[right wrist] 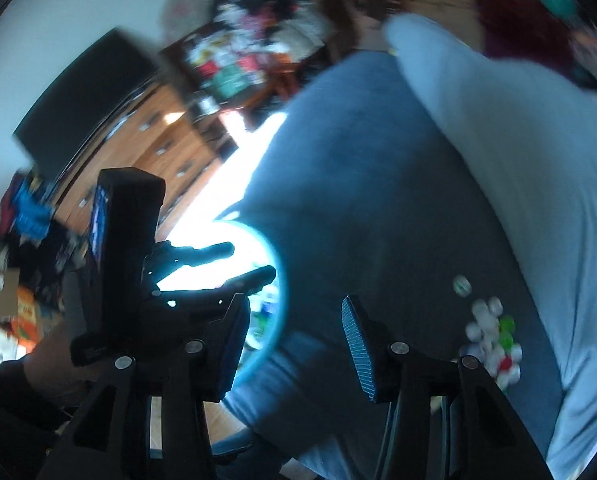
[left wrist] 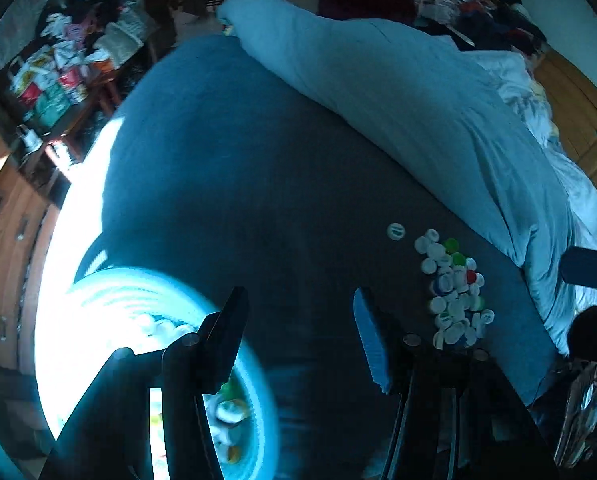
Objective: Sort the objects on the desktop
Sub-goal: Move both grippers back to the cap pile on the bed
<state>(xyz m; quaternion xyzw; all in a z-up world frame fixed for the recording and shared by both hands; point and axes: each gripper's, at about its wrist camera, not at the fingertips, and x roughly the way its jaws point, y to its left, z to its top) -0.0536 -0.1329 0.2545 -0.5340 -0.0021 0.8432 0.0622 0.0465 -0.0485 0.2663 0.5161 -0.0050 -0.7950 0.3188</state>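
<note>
A heap of bottle caps (left wrist: 454, 292), mostly white with some green, red and blue, lies on the dark blue bedsheet (left wrist: 226, 152), with one white cap (left wrist: 396, 231) apart from it. A teal round bowl (left wrist: 265, 412) at the bed's near left holds several caps. My left gripper (left wrist: 298, 320) is open over bare sheet between the bowl and the heap, with nothing between its fingers. In the blurred right wrist view, my right gripper (right wrist: 294, 332) is also open and empty, with the bowl (right wrist: 282, 304) to its left and the heap (right wrist: 494, 344) to its right. The left gripper (right wrist: 254, 259) hovers over the bowl.
A rolled light-blue duvet (left wrist: 418, 100) runs along the bed's far side, just beyond the caps. A cluttered wooden table (left wrist: 70, 72) and wooden drawers (left wrist: 2, 208) stand left of the bed. Strong sunlight washes out the floor beside the bowl. A dark screen (right wrist: 86, 96) sits above the drawers.
</note>
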